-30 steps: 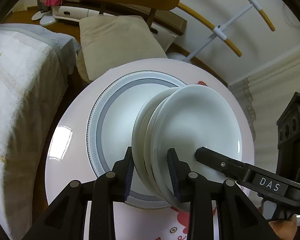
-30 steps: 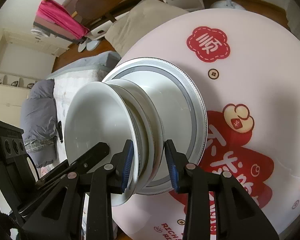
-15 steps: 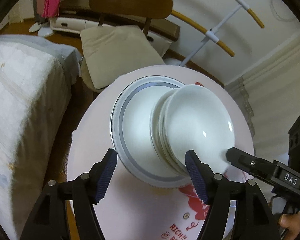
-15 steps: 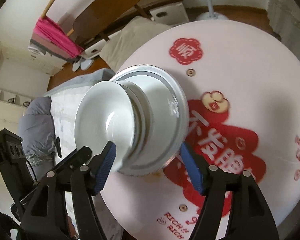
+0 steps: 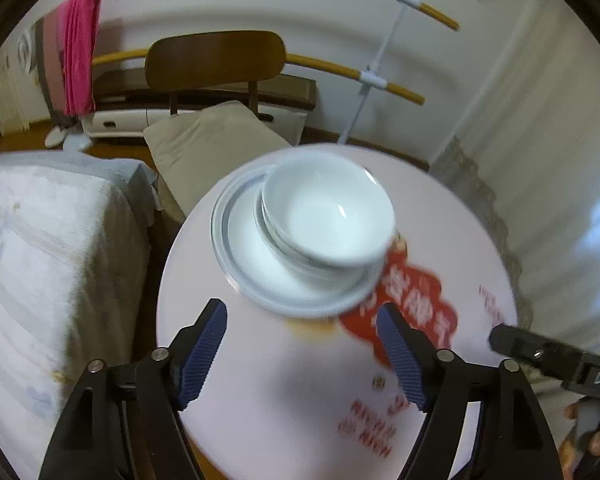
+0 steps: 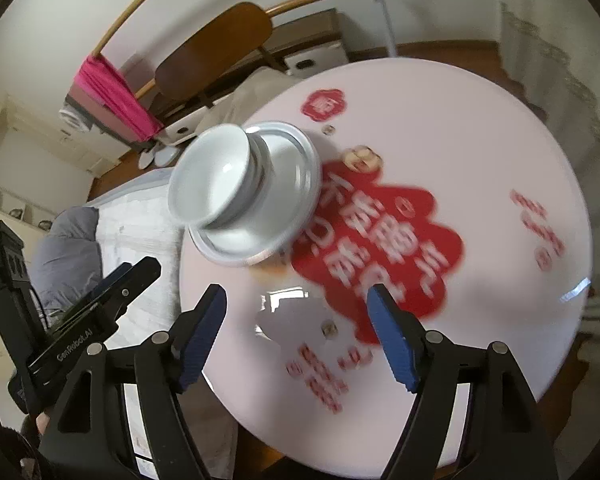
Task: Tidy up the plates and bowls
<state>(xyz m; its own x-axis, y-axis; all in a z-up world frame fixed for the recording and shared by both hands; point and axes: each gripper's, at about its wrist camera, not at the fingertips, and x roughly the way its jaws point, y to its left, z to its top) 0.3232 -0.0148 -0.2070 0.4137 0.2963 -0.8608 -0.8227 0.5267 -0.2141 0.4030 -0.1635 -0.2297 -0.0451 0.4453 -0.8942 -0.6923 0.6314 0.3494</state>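
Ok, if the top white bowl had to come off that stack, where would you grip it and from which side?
Probably by its rim: the top bowl sits upright, nested in the bowls below on the grey-rimmed plate, so only the lip stands free. Come from above on the near side, one finger inside, one outside.

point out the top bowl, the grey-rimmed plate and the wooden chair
top bowl [image 5: 324,216], left wrist view, inner floor
grey-rimmed plate [image 5: 256,268], left wrist view, bare flat beside bowls
wooden chair [image 5: 216,60], left wrist view, backrest

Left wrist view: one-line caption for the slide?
Open left gripper above round pink table; stacked white ceramic bowls on grey-rimmed white plate.
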